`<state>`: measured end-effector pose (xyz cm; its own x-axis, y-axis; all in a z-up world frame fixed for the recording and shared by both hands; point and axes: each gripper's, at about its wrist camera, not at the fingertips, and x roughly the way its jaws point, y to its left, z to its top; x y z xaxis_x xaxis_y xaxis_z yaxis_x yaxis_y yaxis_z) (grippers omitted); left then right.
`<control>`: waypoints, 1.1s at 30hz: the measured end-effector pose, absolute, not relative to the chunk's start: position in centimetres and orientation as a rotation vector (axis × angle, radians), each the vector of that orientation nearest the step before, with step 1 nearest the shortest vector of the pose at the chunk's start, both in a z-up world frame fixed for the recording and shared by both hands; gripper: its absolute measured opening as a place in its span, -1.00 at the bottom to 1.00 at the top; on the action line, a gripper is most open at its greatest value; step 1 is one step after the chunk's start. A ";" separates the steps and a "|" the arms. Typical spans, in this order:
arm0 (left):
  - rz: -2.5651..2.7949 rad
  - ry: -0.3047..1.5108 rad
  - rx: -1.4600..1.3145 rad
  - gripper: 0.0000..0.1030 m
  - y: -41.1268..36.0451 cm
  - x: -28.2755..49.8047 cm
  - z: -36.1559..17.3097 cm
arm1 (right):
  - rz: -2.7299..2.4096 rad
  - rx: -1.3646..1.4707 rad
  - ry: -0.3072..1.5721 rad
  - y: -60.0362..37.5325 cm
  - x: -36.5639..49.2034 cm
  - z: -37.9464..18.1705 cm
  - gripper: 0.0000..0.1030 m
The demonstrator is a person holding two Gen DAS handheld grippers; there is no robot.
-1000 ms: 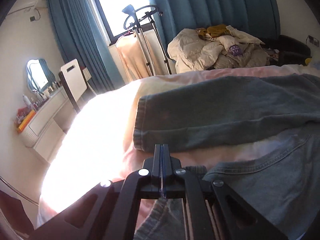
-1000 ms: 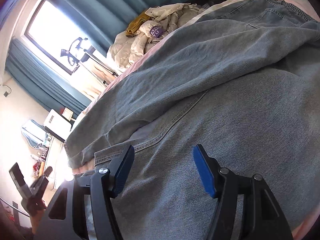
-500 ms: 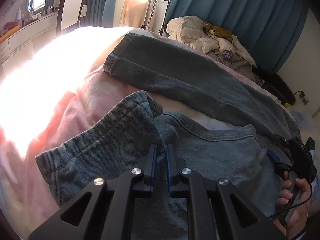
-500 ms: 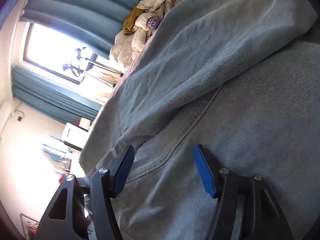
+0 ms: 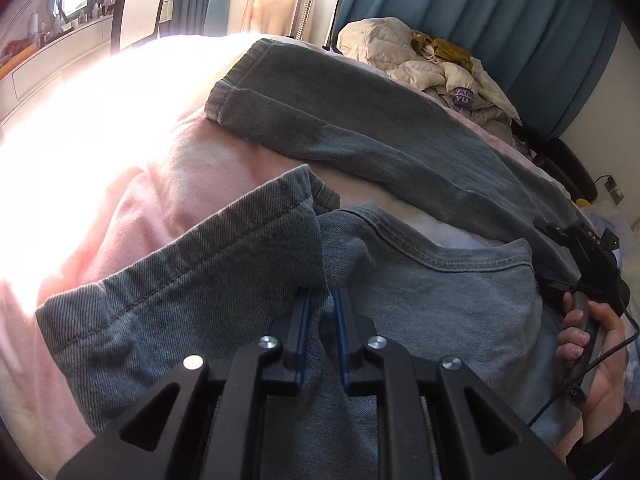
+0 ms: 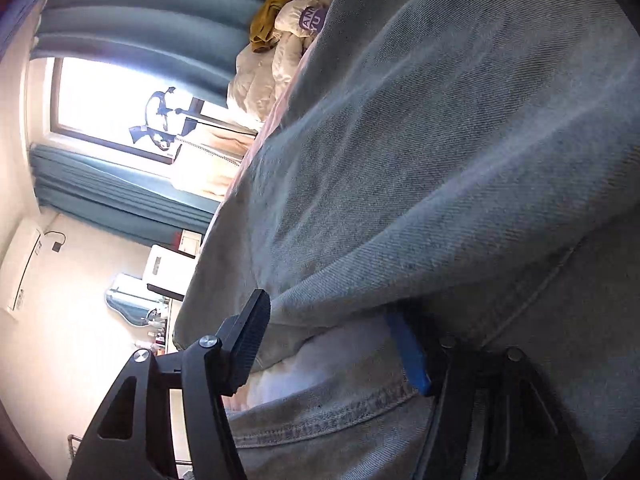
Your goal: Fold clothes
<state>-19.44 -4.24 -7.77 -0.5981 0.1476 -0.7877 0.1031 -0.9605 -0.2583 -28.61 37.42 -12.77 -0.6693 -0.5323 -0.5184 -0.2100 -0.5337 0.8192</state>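
Jeans laid across the bed, one hem doubled back.
Heavy, limp denim is straddled by the left gripper, its narrow jaws just eased open, apparently unclamped; the right gripper is spread at the inner seam; thick hems are best pinched.

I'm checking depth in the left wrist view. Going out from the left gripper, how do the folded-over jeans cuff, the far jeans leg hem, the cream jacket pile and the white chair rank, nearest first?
1. Folded-over jeans cuff, just ahead of the left gripper, to its left.
2. Far jeans leg hem, mid-bed, beyond the pink sheet.
3. Cream jacket pile, upper right, and the white chair, upper left: too close to call.
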 end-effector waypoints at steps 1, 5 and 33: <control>2.745 -0.456 -1.398 -0.76 -4.4 -19.5 -7.8 | -2.324 1.157 -1.384 37.5 -29.0 -12.7 0.09; 2.732 -0.503 -1.388 -0.76 -4.9 -19.5 -7.5 | -2.379 1.179 -1.381 37.5 -28.9 -13.1 -0.80; 2.695 -0.566 -1.315 -0.75 -10.1 -23.4 -5.0 | -2.517 1.298 -1.278 37.4 -13.8 -7.7 -0.64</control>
